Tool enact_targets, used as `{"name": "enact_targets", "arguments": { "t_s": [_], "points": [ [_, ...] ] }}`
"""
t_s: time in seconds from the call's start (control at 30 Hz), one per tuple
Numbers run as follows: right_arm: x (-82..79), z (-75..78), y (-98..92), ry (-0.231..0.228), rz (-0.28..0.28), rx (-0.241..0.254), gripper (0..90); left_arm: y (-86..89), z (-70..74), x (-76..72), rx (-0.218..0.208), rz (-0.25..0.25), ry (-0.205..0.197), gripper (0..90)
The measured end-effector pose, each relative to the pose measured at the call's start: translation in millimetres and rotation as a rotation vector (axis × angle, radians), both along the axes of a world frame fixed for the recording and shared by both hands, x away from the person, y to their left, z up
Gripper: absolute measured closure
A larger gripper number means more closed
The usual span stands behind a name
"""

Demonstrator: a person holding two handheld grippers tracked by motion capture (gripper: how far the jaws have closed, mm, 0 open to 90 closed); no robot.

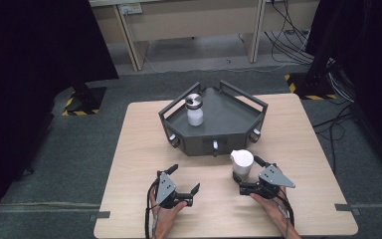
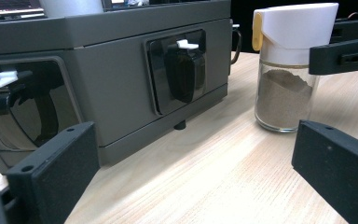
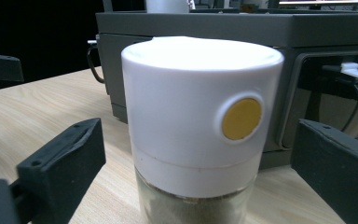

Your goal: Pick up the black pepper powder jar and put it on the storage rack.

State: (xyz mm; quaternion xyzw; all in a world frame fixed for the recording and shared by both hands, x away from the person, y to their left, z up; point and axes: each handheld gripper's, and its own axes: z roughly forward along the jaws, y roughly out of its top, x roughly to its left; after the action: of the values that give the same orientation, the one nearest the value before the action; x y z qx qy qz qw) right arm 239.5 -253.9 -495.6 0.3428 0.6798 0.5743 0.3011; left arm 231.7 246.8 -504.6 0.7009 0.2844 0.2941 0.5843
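A glass spice jar (image 1: 241, 163) with a white cap and brownish powder stands upright on the wooden table, just in front of the grey tray (image 1: 206, 144). My right gripper (image 1: 249, 174) is open, one jaw on each side of the jar's cap (image 3: 186, 112), with a gap showing on both sides. My left gripper (image 1: 184, 178) rests open on the table to the left, with nothing between its jaws. In the left gripper view the jar (image 2: 286, 70) stands to the right and the tray wall (image 2: 112, 93) ahead. A white bottle (image 1: 195, 110) with a grey lid stands inside the tray.
The tray has raised rails and knobs (image 1: 215, 145) along its front wall. Hands hold both grippers near the table's front edge (image 1: 219, 230). Behind the table are desk legs (image 1: 129, 40), floor cables (image 1: 298, 45) and black stands at both sides.
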Motion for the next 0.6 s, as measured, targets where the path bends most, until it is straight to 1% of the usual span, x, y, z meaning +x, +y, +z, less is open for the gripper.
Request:
{"name": "enact_targets", "arguments": {
  "t_s": [0.43,0.6],
  "points": [
    [8.5,3.2,5.4,0.018,0.010,-0.034,18.5,0.4,0.1,0.0,0.000,0.000,-0.001,1.0],
    [10.2,3.7,7.8,0.021,0.007,-0.043,25.3,0.5,0.1,0.0,0.000,0.000,-0.002,1.0]
  ]
}}
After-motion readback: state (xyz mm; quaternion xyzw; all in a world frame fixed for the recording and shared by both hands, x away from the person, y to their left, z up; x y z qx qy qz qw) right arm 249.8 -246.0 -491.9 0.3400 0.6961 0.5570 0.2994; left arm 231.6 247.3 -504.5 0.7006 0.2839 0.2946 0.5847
